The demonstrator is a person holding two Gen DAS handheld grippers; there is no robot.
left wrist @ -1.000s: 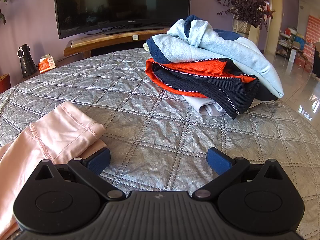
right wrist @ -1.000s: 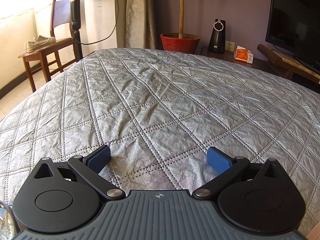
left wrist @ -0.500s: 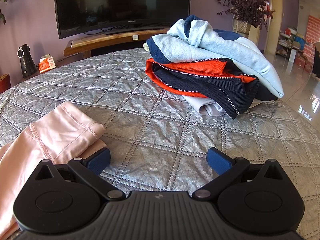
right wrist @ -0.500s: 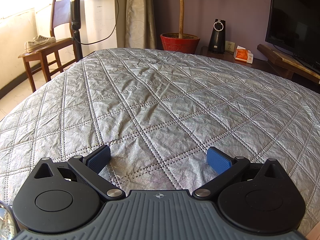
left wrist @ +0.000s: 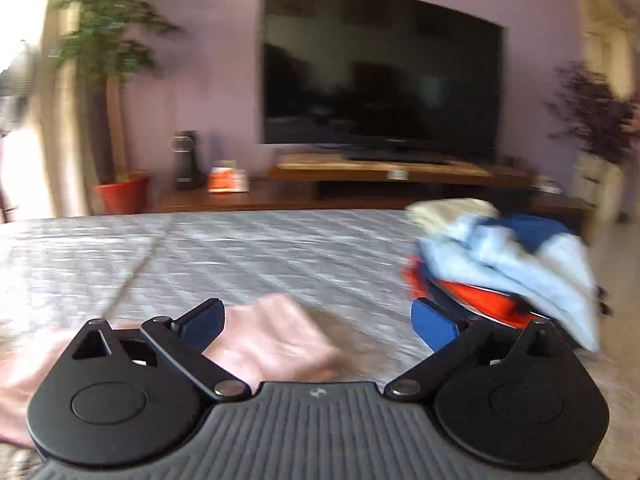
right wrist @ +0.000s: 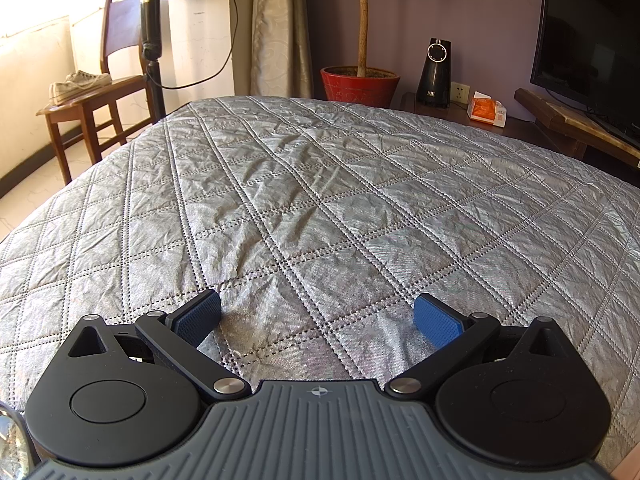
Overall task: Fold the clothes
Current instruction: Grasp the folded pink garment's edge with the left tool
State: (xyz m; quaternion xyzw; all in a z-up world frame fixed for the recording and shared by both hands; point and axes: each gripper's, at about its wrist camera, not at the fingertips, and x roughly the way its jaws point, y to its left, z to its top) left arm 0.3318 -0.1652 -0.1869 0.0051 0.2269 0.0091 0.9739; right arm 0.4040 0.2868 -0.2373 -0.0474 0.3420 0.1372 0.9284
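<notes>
The left wrist view is blurred by motion. My left gripper (left wrist: 318,324) is open above the quilted silver bedspread (left wrist: 248,248). A pink garment (left wrist: 276,340) lies under and just ahead of its left finger, reaching off to the left. A pile of clothes (left wrist: 504,264) in light blue, navy and orange sits ahead on the right, beyond the right finger. My right gripper (right wrist: 318,320) is open and rests low over bare bedspread (right wrist: 320,208), with nothing between its blue pads.
A large TV (left wrist: 380,72) on a wooden stand (left wrist: 400,172) faces the bed. A potted tree in a red pot (right wrist: 360,84), a black speaker (right wrist: 435,72) and a tissue pack (right wrist: 487,110) stand beyond the bed. At left are a wooden chair (right wrist: 88,108) with shoes and a fan.
My left gripper has swung left and tilted up: the clothes pile shifted to the right, the pink garment now lies between the fingers. The right gripper has not moved.
</notes>
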